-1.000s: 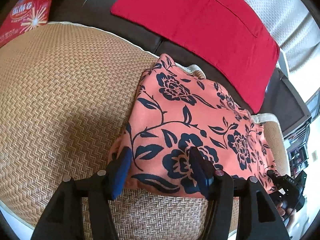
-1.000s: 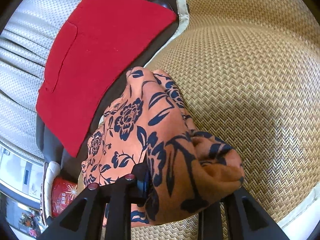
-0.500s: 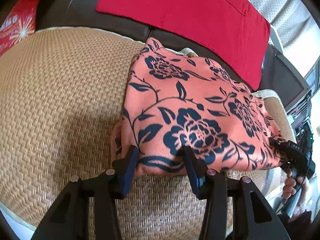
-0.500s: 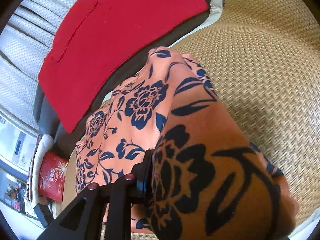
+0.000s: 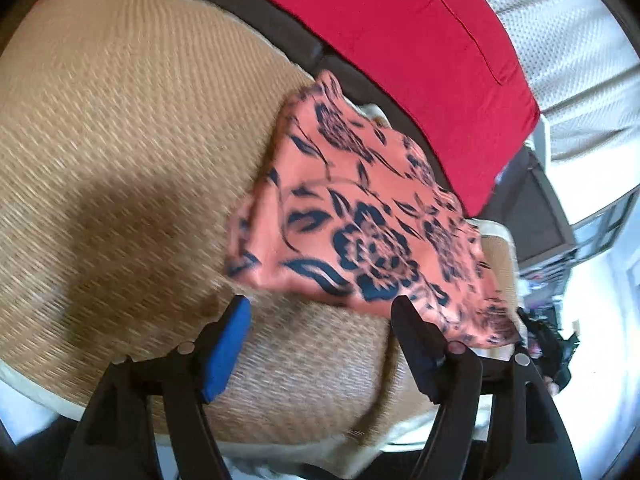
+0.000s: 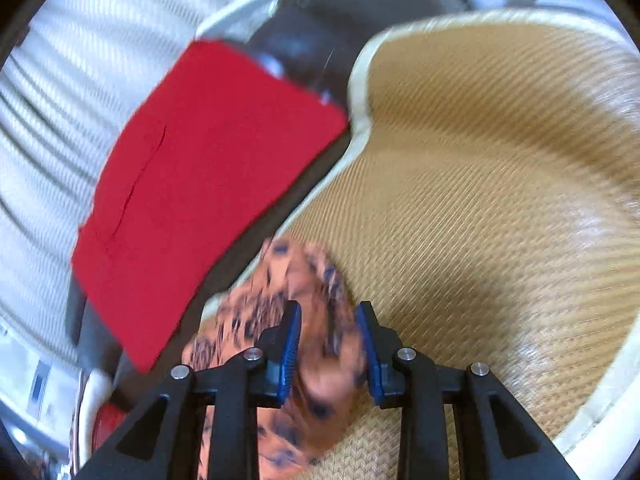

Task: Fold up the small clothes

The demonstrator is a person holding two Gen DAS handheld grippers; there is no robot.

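Left wrist view, folded orange floral garment (image 5: 360, 216) on woven mat (image 5: 120, 140), left hand-held gripper (image 5: 320, 320) apart, just opened, empty

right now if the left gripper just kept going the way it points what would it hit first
Most likely the near edge of the floral cloth, which lies just ahead of the open left gripper on the woven mat. Blur makes depth uncertain; it might touch the mat first.

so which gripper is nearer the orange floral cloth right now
Right. The right gripper has the orange floral cloth between its fingers; the left gripper, jaws just opening, sits just short of its near edge.
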